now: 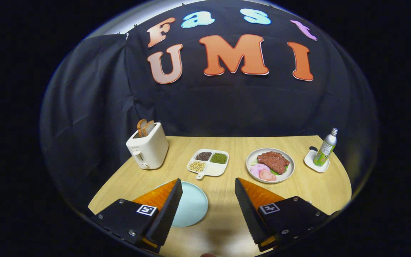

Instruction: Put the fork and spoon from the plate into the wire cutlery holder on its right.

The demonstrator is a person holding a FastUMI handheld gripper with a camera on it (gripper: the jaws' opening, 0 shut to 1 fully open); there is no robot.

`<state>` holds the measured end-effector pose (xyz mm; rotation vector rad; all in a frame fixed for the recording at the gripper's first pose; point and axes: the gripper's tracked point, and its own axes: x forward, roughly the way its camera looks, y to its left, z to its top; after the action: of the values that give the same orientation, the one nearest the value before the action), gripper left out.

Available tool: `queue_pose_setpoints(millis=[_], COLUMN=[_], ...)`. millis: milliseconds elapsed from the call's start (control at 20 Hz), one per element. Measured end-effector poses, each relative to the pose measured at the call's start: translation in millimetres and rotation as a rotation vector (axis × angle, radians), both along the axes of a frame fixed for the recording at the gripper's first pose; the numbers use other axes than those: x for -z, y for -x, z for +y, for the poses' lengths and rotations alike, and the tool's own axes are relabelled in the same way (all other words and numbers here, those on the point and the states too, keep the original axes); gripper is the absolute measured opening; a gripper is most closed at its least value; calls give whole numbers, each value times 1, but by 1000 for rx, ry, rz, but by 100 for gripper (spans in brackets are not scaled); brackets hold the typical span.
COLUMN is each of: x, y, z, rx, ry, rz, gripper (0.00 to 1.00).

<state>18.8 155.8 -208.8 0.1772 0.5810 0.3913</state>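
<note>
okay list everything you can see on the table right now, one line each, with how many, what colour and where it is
toaster: one, cream-white, two brown bread slices standing in its slots, far corner of the table beyond the left finger
divided dish: one, white, four compartments, three filled with dark, green and pale yellow beans, ahead of the fingers
food plate: one, white, brown meat and pink slices on it, beyond the right finger
bottle: one, silver and green, upright on a white coaster, beside the food plate
empty plate: one, pale blue, partly behind the left finger
table: one, light wood
gripper: one, fingers open, holding nothing
</note>
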Motion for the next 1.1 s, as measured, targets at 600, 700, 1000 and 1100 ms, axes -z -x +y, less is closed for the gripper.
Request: queue_pose_setpoints(millis=[600,700,1000,1100], x=[109,126,168,178], y=[51,59,84,91], z=[140,147,157,159], rx=[-127,-160,-226,-230], ry=[145,196,293,316], rz=[474,545,727,780], gripper=[89,88,69,60])
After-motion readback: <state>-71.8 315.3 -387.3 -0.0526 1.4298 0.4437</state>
